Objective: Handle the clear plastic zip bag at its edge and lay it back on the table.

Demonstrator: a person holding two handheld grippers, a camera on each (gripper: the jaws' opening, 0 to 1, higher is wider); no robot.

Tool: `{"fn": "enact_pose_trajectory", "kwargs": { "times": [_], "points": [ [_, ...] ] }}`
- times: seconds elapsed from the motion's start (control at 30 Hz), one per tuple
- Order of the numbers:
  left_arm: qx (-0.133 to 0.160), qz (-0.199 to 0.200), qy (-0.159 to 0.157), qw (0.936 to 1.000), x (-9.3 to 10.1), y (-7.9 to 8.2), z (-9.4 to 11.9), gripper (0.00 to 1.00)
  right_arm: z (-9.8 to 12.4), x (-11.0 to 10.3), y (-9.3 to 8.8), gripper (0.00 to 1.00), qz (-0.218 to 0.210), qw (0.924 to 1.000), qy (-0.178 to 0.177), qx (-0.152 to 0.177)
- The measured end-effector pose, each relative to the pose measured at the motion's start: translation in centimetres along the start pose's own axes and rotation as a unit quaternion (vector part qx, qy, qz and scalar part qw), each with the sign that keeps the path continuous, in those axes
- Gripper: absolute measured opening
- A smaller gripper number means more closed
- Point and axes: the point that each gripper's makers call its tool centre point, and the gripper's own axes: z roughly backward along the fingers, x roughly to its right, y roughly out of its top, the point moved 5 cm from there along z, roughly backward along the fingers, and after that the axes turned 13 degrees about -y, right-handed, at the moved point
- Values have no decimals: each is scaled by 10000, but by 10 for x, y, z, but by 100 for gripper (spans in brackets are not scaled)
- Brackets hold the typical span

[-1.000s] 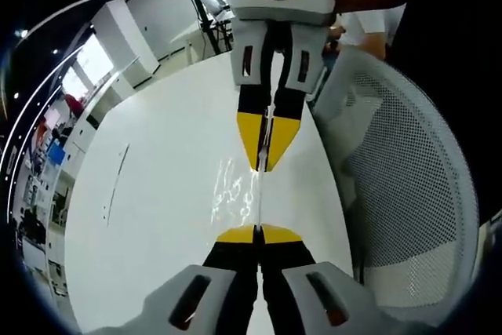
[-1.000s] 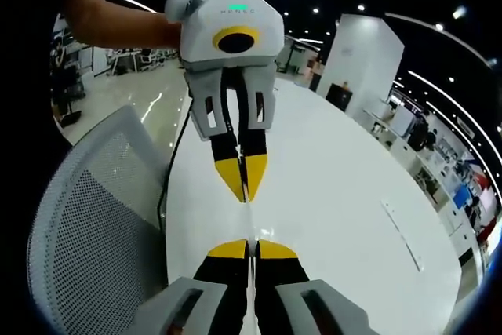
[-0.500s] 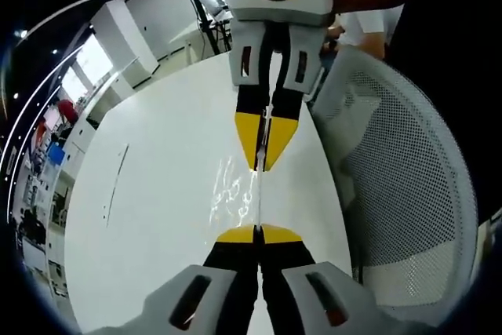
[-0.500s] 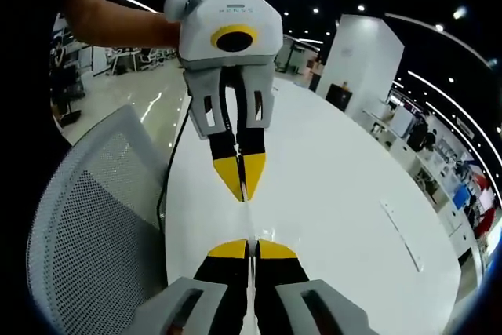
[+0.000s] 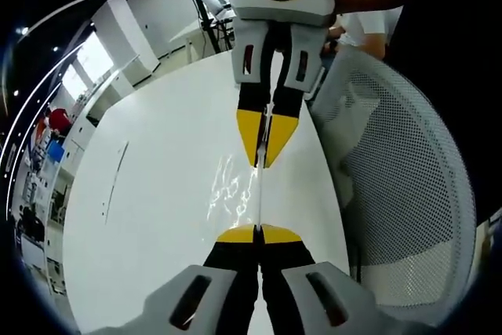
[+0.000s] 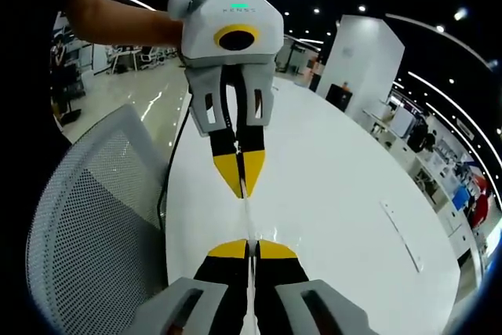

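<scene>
The clear plastic zip bag (image 5: 233, 192) is stretched taut between the two grippers above the white table (image 5: 157, 209); it is almost edge-on and shows mainly as glints. In the left gripper view my left gripper (image 5: 257, 230) is shut on the bag's near edge. The right gripper (image 5: 261, 161) comes down from the top, shut on the far edge. In the right gripper view the bag (image 6: 247, 216) is a thin line. It runs from my shut right gripper (image 6: 251, 245) up to the shut left gripper (image 6: 242, 191).
A white mesh chair (image 5: 400, 170) stands against the table's edge, also seen as a chair (image 6: 86, 225) at the left. A thin slot (image 5: 116, 178) lies in the tabletop (image 6: 337, 194). A person's hand (image 6: 118, 23) holds the left gripper. Office space lies behind.
Almost nothing: in each view the opposite gripper has drifted up very slightly. Both stay shut on the bag.
</scene>
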Motion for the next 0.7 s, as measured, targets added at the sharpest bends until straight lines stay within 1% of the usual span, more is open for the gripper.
{"fn": "enact_pose_trajectory", "kwargs": {
  "times": [0.7],
  "points": [
    [-12,5,-9,10000,0,1,0,0,0,0,-2,0,-90,10000,-22,30]
  ]
}}
